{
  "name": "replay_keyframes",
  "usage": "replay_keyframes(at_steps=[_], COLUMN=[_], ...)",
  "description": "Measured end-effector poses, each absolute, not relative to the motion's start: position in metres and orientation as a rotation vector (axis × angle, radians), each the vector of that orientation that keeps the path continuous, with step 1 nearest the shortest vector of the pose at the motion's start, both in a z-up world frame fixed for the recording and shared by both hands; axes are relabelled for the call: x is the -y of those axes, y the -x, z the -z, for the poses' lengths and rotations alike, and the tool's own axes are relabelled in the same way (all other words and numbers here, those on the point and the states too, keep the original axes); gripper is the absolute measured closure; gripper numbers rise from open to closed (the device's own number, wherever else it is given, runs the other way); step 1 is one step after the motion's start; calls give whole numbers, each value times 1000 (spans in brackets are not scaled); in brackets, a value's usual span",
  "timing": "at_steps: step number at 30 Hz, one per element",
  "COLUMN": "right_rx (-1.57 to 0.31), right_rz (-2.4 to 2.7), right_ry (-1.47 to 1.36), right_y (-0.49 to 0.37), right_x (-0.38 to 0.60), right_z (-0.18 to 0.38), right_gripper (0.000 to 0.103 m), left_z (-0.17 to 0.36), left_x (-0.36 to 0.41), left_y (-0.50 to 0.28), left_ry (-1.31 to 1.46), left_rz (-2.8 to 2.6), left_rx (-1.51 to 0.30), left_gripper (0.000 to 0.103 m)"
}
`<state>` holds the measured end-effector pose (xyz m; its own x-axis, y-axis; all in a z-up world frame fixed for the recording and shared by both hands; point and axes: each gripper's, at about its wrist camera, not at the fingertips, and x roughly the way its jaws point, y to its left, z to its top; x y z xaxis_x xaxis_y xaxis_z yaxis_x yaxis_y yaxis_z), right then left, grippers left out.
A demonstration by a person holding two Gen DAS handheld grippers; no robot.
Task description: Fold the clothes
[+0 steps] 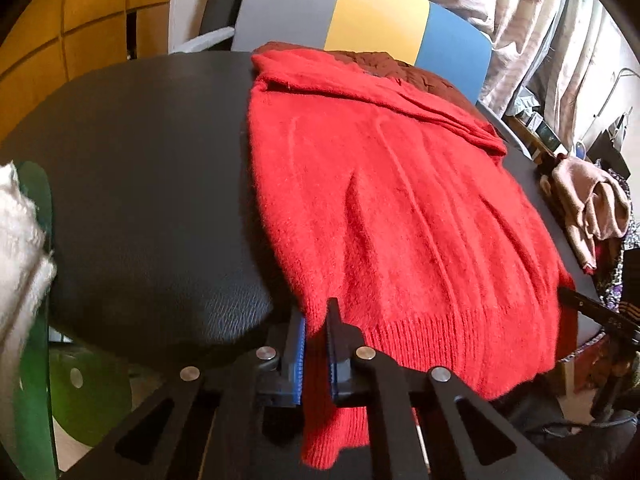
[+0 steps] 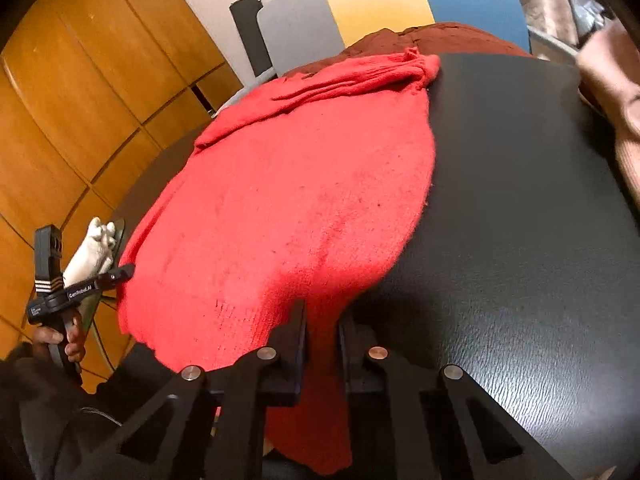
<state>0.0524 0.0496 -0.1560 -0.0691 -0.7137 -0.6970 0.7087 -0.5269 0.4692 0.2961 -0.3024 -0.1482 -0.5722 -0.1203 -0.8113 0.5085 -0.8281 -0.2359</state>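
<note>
A red knit sweater (image 1: 392, 208) lies spread on the black table (image 1: 152, 184), its ribbed hem hanging over the near edge. My left gripper (image 1: 317, 320) is shut on the hem's left corner. In the right wrist view the sweater (image 2: 288, 200) covers the table's left half, with a sleeve folded across its far end. My right gripper (image 2: 322, 320) is shut on the hem's right corner. The left gripper (image 2: 120, 272) shows at that view's left edge, held by a hand.
A dark brown garment (image 1: 416, 72) lies past the sweater at the far edge. A grey, yellow and blue chair back (image 1: 360, 20) stands behind. White cloth (image 1: 20, 248) sits at the left, pink clothes (image 1: 588, 204) at the right. Wooden cabinets (image 2: 80, 100) line the left.
</note>
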Motion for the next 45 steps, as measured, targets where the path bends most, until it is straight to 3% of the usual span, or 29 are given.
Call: replay_keyframes(at_steps=[4, 10, 15, 28, 37, 45], right_rx=[58, 248, 342, 398, 399, 315], right_rz=[1718, 1594, 1571, 1708, 1803, 1758], right_ry=[-1204, -1149, -1053, -1036, -1224, -1229], right_y=[-58, -55, -30, 102, 174, 151], right_x=[-57, -61, -42, 40, 86, 74], right_z=[155, 126, 98, 83, 135, 152], right_gripper=[90, 90, 90, 90, 90, 92], left_z=[145, 117, 85, 55, 133, 157], left_x=[312, 340, 355, 438, 495, 464], left_y=[-317, -341, -326, -209, -120, -151], left_ry=[-1235, -1097, -935, -818, -1041, -1149], left_rz=[2419, 2538, 2656, 2667, 2385, 2389], left_rx=[-749, -1137, -1214, -1118, -1144, -1046], left_gripper=[96, 96, 96, 96, 96, 97])
